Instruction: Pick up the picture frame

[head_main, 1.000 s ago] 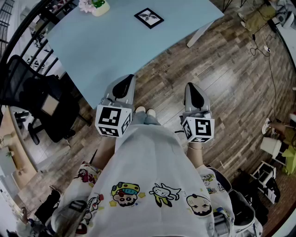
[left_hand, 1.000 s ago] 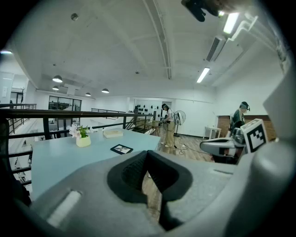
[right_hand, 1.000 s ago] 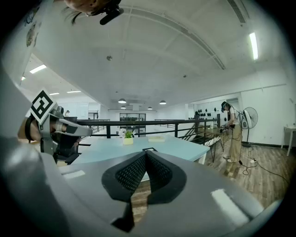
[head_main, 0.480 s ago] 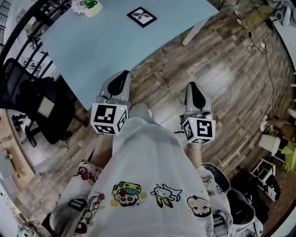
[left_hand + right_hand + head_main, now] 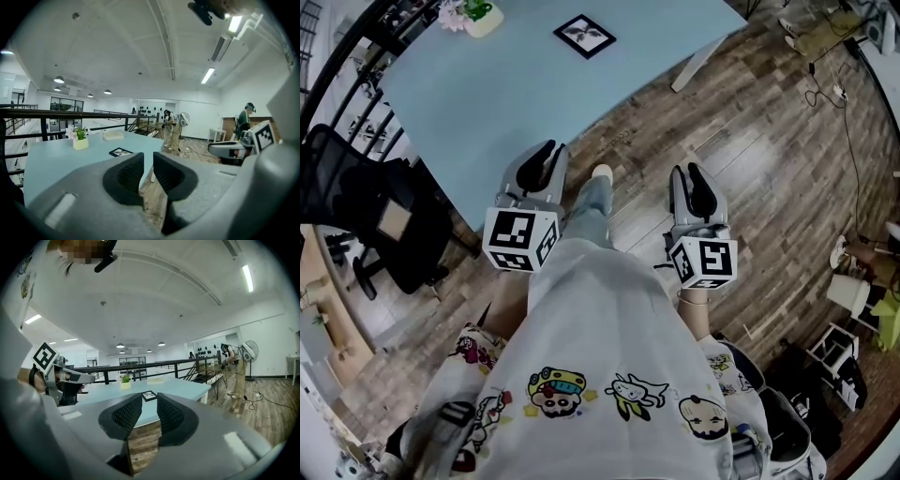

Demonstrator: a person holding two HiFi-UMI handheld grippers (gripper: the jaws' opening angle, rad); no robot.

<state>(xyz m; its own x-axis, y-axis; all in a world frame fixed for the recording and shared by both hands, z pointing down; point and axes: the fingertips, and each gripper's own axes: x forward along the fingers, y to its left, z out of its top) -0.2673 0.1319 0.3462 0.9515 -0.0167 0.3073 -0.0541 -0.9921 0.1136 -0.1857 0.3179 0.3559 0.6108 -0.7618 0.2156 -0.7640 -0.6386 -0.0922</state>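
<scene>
A pale blue rectangular tabletop (image 5: 469, 103) is filling the head view toward eleven o'clock, standing on a brown wood-plank floor (image 5: 769, 178) that is spreading toward three o'clock. A black office chair (image 5: 361, 192) is sitting at nine o'clock. White ceiling strip lights (image 5: 208, 75) are glowing above a black metal railing (image 5: 61, 113).

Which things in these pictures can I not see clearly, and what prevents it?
Picture frame: its picture is too small to read in every view.
Flower pot: head view, flowers cut off by the top edge.
Table: head view, far side cut off by the top edge; left gripper view, near part hidden behind the left gripper.
</scene>
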